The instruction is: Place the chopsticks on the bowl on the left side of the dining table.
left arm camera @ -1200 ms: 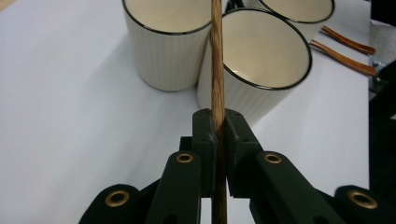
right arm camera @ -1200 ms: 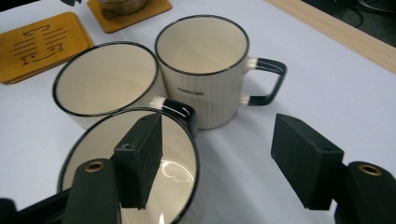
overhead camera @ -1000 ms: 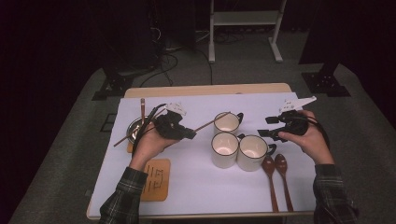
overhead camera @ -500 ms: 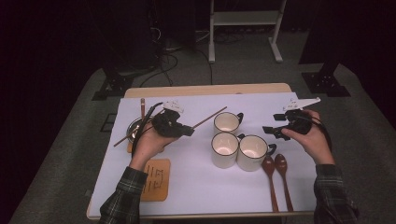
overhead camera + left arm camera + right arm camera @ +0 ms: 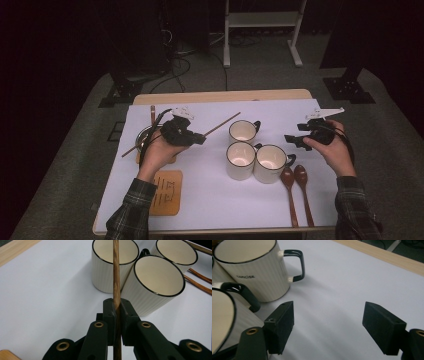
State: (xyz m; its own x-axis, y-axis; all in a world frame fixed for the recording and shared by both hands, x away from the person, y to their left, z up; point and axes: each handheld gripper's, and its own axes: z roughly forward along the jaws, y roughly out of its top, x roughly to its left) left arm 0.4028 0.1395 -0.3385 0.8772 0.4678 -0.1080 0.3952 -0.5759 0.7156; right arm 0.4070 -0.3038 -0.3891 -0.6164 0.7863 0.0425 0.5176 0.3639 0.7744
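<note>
My left gripper (image 5: pixel 199 138) hovers left of the mugs, shut on a wooden chopstick (image 5: pixel 222 123) that slants up and right across the white cloth. In the left gripper view the chopstick (image 5: pixel 116 275) runs straight up from between the closed jaws toward the mugs (image 5: pixel 155 282). Three cream mugs with black rims (image 5: pixel 240 160) stand together mid-table. My right gripper (image 5: pixel 292 141) is low to their right, open, its jaws having just been widening with nothing between them. In the right gripper view my right gripper (image 5: pixel 329 315) spans bare cloth beside a mug (image 5: pixel 252 267).
Two wooden spoons (image 5: pixel 295 182) lie side by side front right of the mugs. A metal bowl (image 5: pixel 142 139) sits under the left hand, and a wooden board (image 5: pixel 167 192) lies near the front left. A short brown stick (image 5: pixel 152 114) rests at the back left.
The right hand has sunk a little toward the cloth and edged closer to the mugs. The left hand and its chopstick have stayed put.
</note>
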